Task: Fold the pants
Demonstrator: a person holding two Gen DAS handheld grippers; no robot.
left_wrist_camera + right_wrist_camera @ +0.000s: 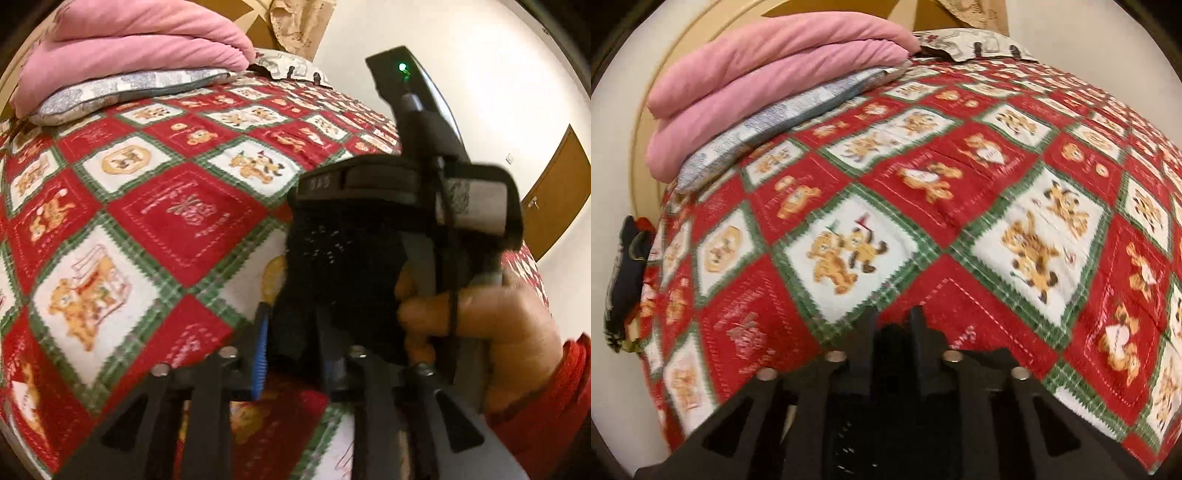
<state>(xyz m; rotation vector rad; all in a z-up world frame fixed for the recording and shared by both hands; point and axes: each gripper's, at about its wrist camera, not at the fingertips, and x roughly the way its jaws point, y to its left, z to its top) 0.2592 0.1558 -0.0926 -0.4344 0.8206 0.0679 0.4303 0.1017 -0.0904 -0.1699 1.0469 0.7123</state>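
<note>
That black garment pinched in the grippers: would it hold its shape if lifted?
Probably not. The black pants hang bunched and drooping from the left gripper, so they look floppy. The knit-like texture suggests they're light and not slippery.

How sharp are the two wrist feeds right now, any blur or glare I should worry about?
Left wrist view: bedspread fairly sharp, right hand motion-smeared, and the black pants in the left claw show no detail. Right wrist view: whole quilt softly blurred, strong fisheye bulge. No glare in either; warm indoor light.

Matt knitted black pants (343, 258); quilted cloth bedspread (960, 206)
</note>
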